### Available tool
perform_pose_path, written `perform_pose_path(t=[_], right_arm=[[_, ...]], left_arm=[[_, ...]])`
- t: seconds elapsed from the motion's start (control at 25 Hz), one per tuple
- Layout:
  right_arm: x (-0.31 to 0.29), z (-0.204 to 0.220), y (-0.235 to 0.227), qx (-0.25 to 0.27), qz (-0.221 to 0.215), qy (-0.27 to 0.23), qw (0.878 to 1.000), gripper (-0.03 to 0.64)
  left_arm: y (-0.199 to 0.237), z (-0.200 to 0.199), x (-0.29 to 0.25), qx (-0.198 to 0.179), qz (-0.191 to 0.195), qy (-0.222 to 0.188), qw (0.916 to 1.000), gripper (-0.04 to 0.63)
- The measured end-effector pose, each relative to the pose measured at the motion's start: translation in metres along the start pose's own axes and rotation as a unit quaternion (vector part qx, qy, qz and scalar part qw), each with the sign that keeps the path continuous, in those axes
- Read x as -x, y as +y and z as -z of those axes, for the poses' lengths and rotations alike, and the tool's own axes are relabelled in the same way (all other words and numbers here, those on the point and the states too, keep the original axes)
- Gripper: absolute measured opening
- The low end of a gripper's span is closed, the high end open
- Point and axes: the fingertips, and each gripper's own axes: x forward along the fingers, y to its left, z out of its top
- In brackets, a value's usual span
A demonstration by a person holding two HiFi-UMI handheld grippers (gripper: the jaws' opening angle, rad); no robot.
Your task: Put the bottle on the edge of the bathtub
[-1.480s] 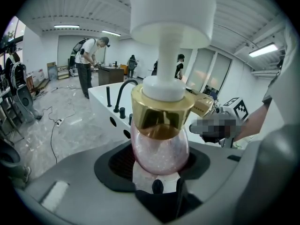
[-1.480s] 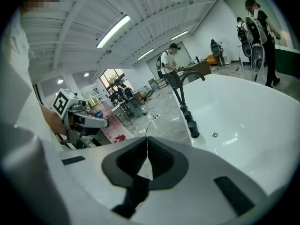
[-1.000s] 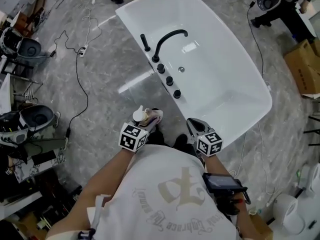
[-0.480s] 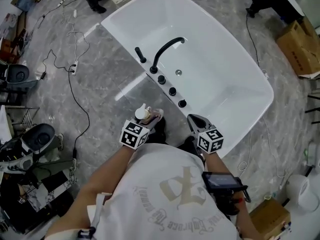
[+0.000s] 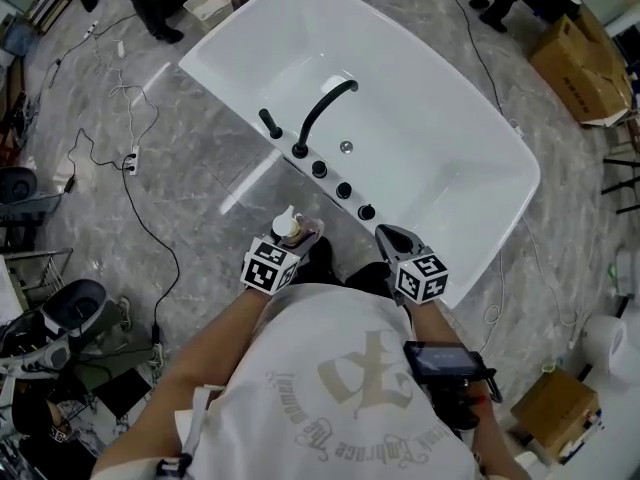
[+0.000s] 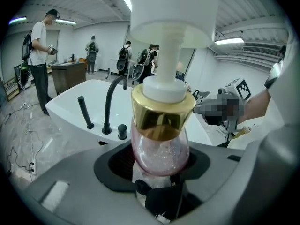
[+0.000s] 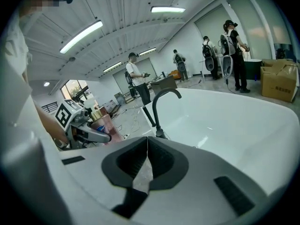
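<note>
Grey marbled floor (image 5: 190,128) with a black cable (image 5: 149,229) (loosely snaking at left), a cardboard box (image 5: 578,53) at upper right

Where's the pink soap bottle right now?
In the head view the bottle sits left of centre, clamped in the left gripper, just short of the bathtub's near edge with the black taps.

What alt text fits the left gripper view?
The left gripper is shut on a pink, glittery pump bottle with a gold collar and white pump head, filling the centre of the view. Behind it stands a white bathtub with a black faucet, and several people stand further back.
</note>
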Motion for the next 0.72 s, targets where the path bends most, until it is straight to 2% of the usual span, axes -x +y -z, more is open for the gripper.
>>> perform_pose_path(t=[0.24,0.48,0.72], right_arm=[[0.012,0.007,-0.006,-0.013,0.008,-0.007,1.0,0.006],[-0.055,-0.024,0.008,-0.026,0.003,0.005,1.0,0.006],[-0.077,-0.029,-0.004,-0.034,0.002,0.021,0.999,0.006]], left_arm=[[-0.008,-0.004,-0.018,-0.025,0.007,0.014,0.9996,0.221],[0.071,-0.027,-0.026,-0.028,0.012,0.032,0.999,0.221],[0.097,-0.039,-0.049,-0.034,0.016,0.048,0.9981,0.222]])
